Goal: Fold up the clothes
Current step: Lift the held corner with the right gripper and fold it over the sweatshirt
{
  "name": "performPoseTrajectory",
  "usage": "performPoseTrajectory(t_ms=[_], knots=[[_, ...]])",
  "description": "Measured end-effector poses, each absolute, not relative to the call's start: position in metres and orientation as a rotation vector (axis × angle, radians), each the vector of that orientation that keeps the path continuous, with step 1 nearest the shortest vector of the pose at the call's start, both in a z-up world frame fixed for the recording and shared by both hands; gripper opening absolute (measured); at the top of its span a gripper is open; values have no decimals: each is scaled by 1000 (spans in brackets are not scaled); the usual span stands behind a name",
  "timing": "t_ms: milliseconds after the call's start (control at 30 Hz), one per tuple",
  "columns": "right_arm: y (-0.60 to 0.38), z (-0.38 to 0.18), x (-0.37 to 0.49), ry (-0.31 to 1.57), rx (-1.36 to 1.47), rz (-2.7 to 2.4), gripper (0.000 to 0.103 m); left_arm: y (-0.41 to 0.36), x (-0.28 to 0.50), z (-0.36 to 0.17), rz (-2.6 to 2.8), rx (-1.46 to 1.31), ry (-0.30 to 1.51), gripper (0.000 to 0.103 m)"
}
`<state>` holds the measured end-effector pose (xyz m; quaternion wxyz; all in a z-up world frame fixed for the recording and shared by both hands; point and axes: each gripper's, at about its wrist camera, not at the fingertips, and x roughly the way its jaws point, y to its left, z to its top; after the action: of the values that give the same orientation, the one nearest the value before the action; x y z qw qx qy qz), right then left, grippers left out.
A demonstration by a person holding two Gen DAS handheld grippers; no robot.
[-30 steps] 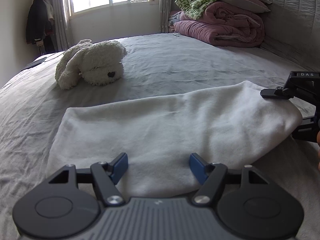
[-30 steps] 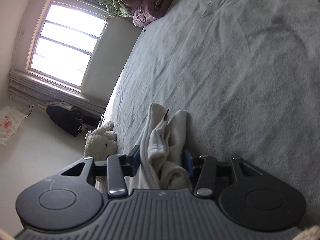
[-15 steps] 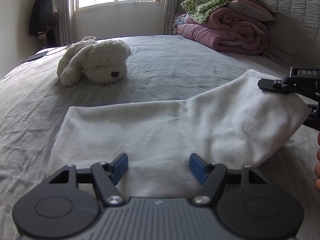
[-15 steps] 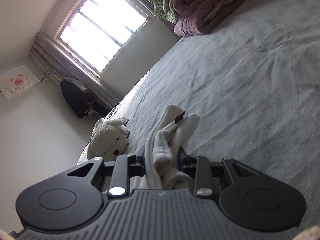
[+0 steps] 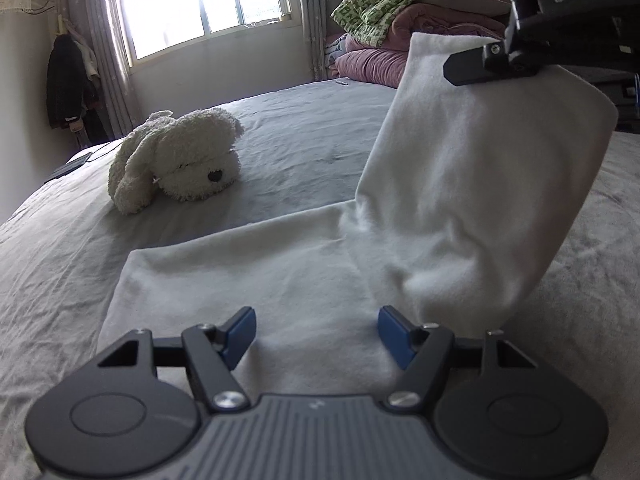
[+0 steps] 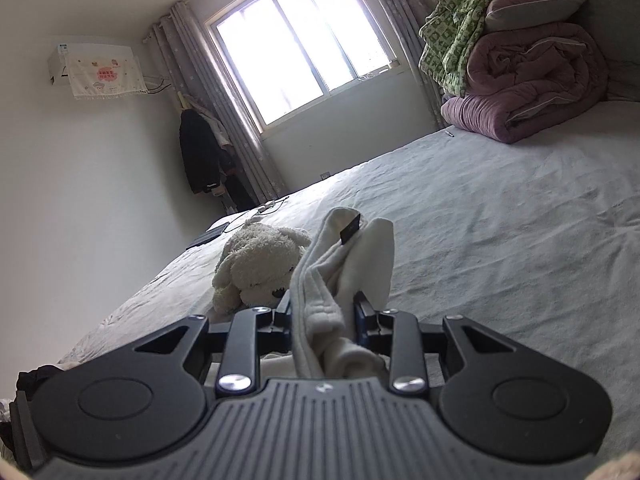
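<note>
A white garment (image 5: 460, 200) lies on a grey bed (image 5: 300, 120), its right end lifted clear of the sheet by the right gripper (image 6: 324, 312), whose jaws are clamped on a bunched fold of the cloth. From the left wrist view only one black fingertip and part of that gripper's body show at the upper right, the rest cut off by the frame edge. The left gripper (image 5: 316, 332) sits low at the garment's near edge, jaws spread wide with nothing between them; whether its blue pads (image 5: 240, 330) touch the fabric cannot be told. A white plush dog (image 5: 176, 164) lies to the far left, well apart from the garment. Folded quilts (image 6: 532, 92) are stacked at the far right, partly hidden behind the raised cloth in the left view.
</note>
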<state>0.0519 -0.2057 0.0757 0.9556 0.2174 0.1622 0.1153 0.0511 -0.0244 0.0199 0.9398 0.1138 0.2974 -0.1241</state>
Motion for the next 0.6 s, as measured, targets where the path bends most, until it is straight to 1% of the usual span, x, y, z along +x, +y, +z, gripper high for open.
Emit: performPoseTrajectory(t_ms=[233,567,600], knots=[[-203,77,55,346,433,208,32,2,63,32,-276,55,685,69],[-191,81,50,350,401,177,32,19,68,32,-302,-21,722,69],[-187,82,49,348,389,171,32,29,70,35,-293,-62,729,69]])
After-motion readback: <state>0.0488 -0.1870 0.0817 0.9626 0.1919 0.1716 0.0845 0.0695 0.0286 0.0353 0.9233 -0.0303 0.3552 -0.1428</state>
